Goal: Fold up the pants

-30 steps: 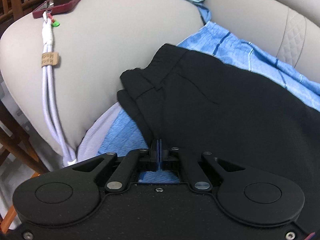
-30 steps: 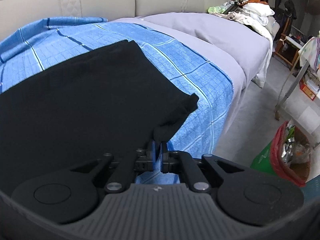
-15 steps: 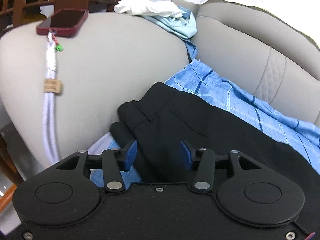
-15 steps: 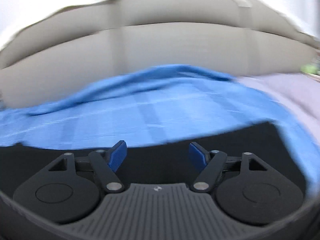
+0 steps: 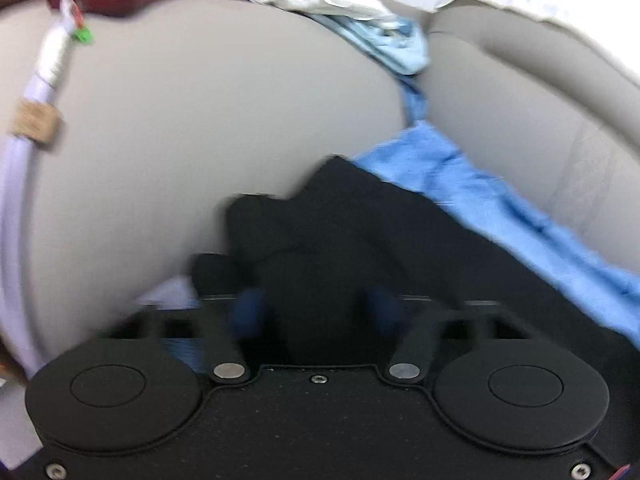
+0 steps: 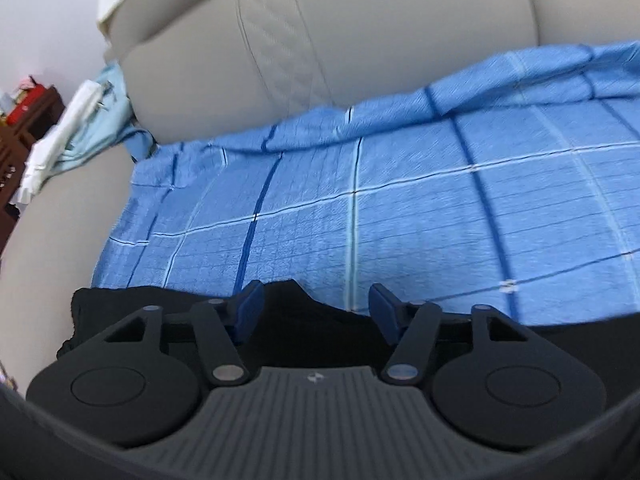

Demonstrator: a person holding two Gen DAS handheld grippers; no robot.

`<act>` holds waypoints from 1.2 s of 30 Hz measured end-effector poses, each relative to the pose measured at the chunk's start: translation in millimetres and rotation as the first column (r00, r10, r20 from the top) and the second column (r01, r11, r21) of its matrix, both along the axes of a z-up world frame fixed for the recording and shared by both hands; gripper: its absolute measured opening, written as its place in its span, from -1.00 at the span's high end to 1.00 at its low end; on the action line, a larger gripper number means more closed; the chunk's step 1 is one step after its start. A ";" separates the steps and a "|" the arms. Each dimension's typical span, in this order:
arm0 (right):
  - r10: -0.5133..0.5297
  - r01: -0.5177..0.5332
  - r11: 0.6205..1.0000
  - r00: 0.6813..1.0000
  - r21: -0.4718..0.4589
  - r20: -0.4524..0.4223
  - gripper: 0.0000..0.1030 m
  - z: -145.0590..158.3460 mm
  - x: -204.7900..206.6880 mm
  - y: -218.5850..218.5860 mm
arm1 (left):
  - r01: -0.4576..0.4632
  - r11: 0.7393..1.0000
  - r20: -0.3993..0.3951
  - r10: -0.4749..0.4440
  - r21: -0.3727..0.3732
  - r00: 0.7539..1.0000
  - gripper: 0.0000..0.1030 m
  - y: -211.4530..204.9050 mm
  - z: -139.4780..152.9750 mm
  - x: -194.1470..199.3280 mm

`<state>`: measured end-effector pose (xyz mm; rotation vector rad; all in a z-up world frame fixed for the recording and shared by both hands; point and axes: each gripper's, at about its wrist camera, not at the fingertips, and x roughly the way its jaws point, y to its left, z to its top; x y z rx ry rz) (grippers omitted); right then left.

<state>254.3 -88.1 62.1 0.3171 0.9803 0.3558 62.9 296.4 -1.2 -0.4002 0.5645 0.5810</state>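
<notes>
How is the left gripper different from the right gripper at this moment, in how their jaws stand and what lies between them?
The left gripper has bunched black pants filling the gap between its jaws, which have just been closing; the right gripper stands wide, with only a pants edge below. The left view is blurred; the right is sharper. Both have blue pads and point at the pants on the blue blanket.

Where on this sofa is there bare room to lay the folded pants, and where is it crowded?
Free: the blue checked blanket between the black pants and the sofa backrest, and the middle of the armrest. Crowded: the corner with bunched white and pale-blue cloths, and the armrest's far edge with the white cable.
</notes>
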 end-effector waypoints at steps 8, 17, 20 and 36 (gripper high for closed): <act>0.083 -0.088 0.989 0.995 -0.118 -0.049 0.02 -11.3 -1.8 39.0 | 0.004 0.992 0.059 0.003 -0.127 0.998 0.13 14.6 0.9 -14.9; 0.116 -0.111 0.974 0.993 -0.196 0.015 0.67 -14.6 -1.7 65.3 | 0.019 0.989 0.084 -0.007 -0.149 0.996 -0.77 12.1 1.3 3.0; 0.091 -0.078 0.981 0.994 -0.176 0.065 0.82 -13.5 -2.8 62.8 | -0.014 0.996 0.044 0.018 -0.090 0.999 -0.13 6.7 0.3 3.1; 0.032 -0.004 0.994 0.969 -0.113 0.246 0.41 1.1 -5.8 68.3 | -0.099 0.994 0.106 0.104 -0.052 0.989 0.82 11.1 3.1 -7.7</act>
